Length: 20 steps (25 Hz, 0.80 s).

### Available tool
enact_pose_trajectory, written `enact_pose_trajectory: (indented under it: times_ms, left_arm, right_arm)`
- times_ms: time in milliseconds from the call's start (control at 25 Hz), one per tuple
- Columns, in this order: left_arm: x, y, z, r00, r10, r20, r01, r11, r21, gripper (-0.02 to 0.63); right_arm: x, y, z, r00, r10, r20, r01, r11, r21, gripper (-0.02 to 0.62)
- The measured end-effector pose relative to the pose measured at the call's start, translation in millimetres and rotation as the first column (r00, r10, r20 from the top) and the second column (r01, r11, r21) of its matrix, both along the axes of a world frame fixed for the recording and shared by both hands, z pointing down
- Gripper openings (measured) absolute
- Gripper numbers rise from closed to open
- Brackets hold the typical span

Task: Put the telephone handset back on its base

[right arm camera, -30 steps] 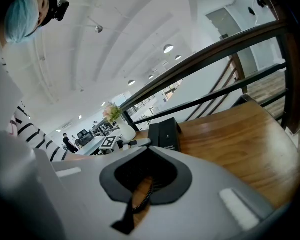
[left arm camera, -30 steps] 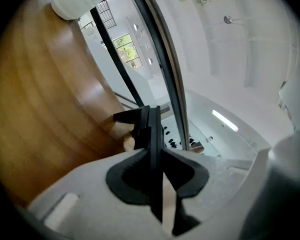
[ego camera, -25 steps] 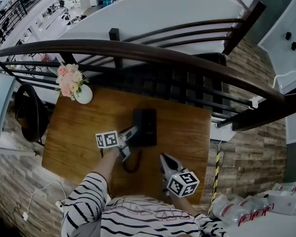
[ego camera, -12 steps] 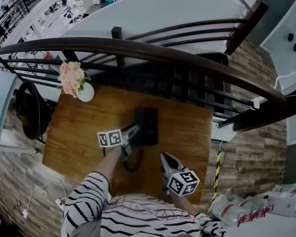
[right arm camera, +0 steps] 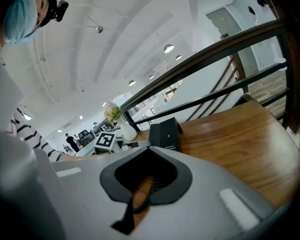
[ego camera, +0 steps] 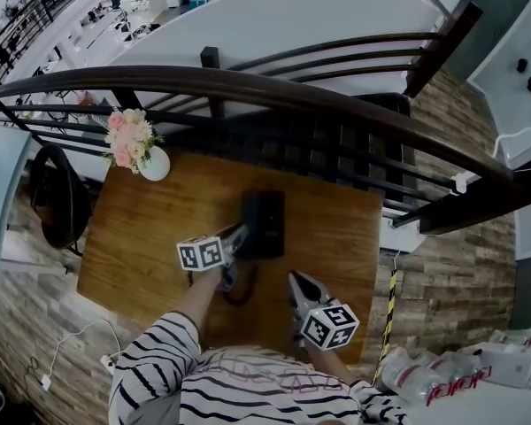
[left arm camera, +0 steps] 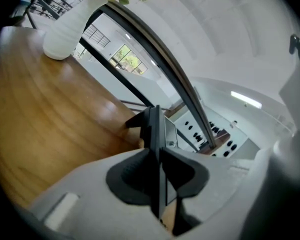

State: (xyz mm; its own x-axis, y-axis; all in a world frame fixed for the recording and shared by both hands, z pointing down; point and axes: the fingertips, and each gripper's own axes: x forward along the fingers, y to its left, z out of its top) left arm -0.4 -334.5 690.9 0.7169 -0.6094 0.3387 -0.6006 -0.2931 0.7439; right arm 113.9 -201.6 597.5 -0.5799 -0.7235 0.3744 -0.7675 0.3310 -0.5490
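Note:
A black telephone base (ego camera: pixel 267 226) sits mid-table on the wooden table (ego camera: pixel 133 237). The black handset (ego camera: pixel 250 220) is at the base's left side, and I cannot tell whether it rests in its cradle. My left gripper (ego camera: pixel 238 235) is at the handset. In the left gripper view the handset (left arm camera: pixel 154 126) stands edge-on between the pads of the left gripper (left arm camera: pixel 159 156), whose jaws are closing and pressing on it. A coiled cord (ego camera: pixel 236 295) loops toward me. My right gripper (ego camera: pixel 297 284) hovers nearer me, shut and empty, pointing at the base (right arm camera: pixel 164 134).
A white vase with pink flowers (ego camera: pixel 144 162) stands at the table's far left corner. A dark curved handrail (ego camera: pixel 336 104) with balusters runs just beyond the table's far edge. A black chair (ego camera: pixel 51 202) stands left of the table.
The left gripper stays at the phone's left side with hardly any shift. The right gripper has not moved.

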Motion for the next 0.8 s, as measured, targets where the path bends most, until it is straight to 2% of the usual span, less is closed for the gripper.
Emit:
enact_pose_trajectory:
  times_ms: [80, 280, 480, 720, 800]
  left_arm:
    - [0.6, 0.9, -0.8, 1.0, 0.003, -0.007, -0.003, 1.0, -0.003, 0.077]
    - [0.7, -0.5, 0.4, 0.994, -0.007, -0.111, 0.002, 0.999, -0.049, 0.071]
    - [-0.5, -2.8, 1.3, 0.99, -0.008, -0.141, 0.002, 0.999, -0.045, 0.069]
    - [-1.2, -5.1, -1.0, 0.977, 0.011, -0.212, -0.021, 0.999, -0.046, 0.067]
    - [-1.7, -6.4, 0.8, 0.977, 0.014, -0.212, -0.023, 0.999, -0.043, 0.069]
  right_arm:
    - [0.2, 0.7, -1.0, 1.0, -0.003, 0.002, 0.003, 1.0, -0.001, 0.0]
    - [0.7, 1.2, 0.9, 1.0, -0.004, 0.005, 0.004, 1.0, -0.009, 0.0]
    - [-0.4, 0.2, 4.2, 1.0, -0.003, 0.005, 0.003, 1.0, -0.011, 0.0]
    - [-4.6, -1.5, 5.1, 1.0, -0.013, 0.009, 0.013, 1.0, -0.014, 0.0]
    - [-5.3, -2.3, 6.2, 1.0, -0.014, 0.009, 0.014, 1.0, -0.015, 0.0]
